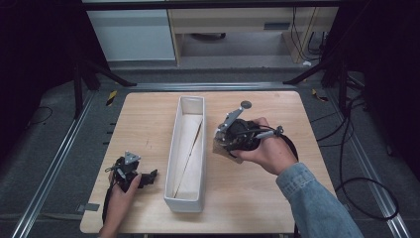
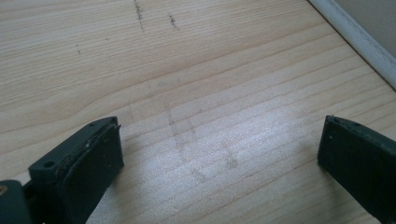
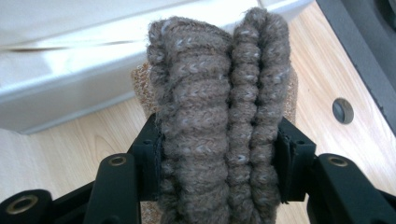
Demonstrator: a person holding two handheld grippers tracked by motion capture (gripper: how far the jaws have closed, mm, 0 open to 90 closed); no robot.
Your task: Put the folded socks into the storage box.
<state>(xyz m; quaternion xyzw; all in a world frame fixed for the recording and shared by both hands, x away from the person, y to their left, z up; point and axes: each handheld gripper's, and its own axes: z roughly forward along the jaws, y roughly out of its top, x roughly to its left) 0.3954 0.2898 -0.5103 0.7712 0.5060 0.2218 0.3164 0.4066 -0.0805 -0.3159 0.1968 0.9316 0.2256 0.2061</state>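
A folded brown knitted cloth [image 3: 219, 116] fills the gap between the two black jaws in the right gripper view, and both pads press into its sides. In the high view my right gripper [image 1: 224, 144] is held above the wooden table [image 1: 277, 198], just right of the long white box [image 1: 171, 163], with a corner of the brown cloth [image 1: 218, 147] showing under it. My left gripper [image 1: 148, 176] rests low at the table's front left, close to the box's near end. Its jaws stand wide apart over bare wood [image 2: 210, 93], with nothing between them.
The white box runs front to back down the middle of the table, and a pale liner lies inside it. A small round grey disc [image 1: 246, 104] lies on the wood behind my right hand. Cables trail over the floor on the right.
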